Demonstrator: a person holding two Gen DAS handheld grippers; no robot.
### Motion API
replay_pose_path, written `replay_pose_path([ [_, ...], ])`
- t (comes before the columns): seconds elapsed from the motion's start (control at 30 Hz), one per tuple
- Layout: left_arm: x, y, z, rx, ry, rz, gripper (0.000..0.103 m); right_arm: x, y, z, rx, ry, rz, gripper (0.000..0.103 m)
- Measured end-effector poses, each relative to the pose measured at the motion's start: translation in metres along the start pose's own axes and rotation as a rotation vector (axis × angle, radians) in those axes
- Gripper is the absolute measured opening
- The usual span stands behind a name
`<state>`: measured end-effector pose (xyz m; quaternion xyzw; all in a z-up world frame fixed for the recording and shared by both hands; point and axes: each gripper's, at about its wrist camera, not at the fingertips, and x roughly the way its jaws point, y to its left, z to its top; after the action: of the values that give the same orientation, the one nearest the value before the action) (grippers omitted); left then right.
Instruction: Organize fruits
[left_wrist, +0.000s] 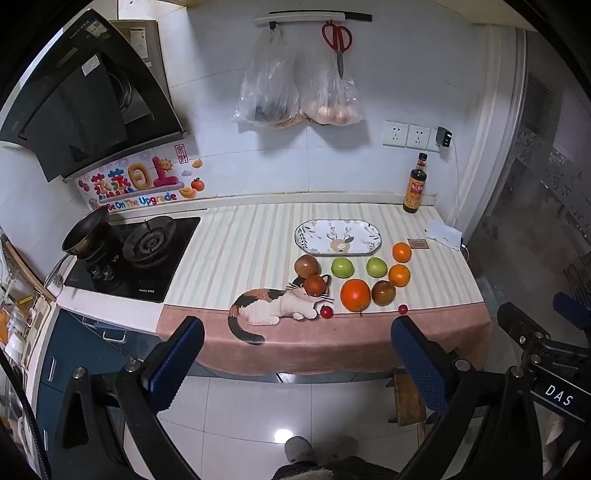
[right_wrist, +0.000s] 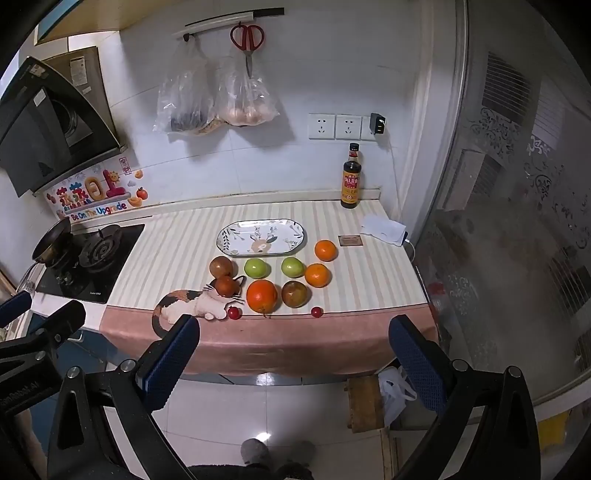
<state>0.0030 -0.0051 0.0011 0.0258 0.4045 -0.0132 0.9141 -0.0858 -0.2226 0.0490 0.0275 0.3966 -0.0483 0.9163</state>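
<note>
Hovering short of the counter, both grippers gape empty.
Left gripper (left_wrist: 297, 354) and right gripper (right_wrist: 293, 352) face fruit near the oval plate (right_wrist: 225, 242).

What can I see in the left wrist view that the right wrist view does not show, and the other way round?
Only the left wrist view shows the blue cabinet drawers under the stove. Only the right wrist view shows the white plastic bag on the floor beside the wooden stool. Both show the empty oval plate, the fruits on the striped cloth, the dark sauce bottle and the red scissors on the wall.
</note>
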Motion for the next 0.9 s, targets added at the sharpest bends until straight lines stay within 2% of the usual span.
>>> replay_pose_path([
  [0.9,-0.0096,0.0025,0.004,0.002,-0.006,-0.001,0.103,-0.0074,-0.0069,-0.003,0.011,-0.008,0.013,0.103],
])
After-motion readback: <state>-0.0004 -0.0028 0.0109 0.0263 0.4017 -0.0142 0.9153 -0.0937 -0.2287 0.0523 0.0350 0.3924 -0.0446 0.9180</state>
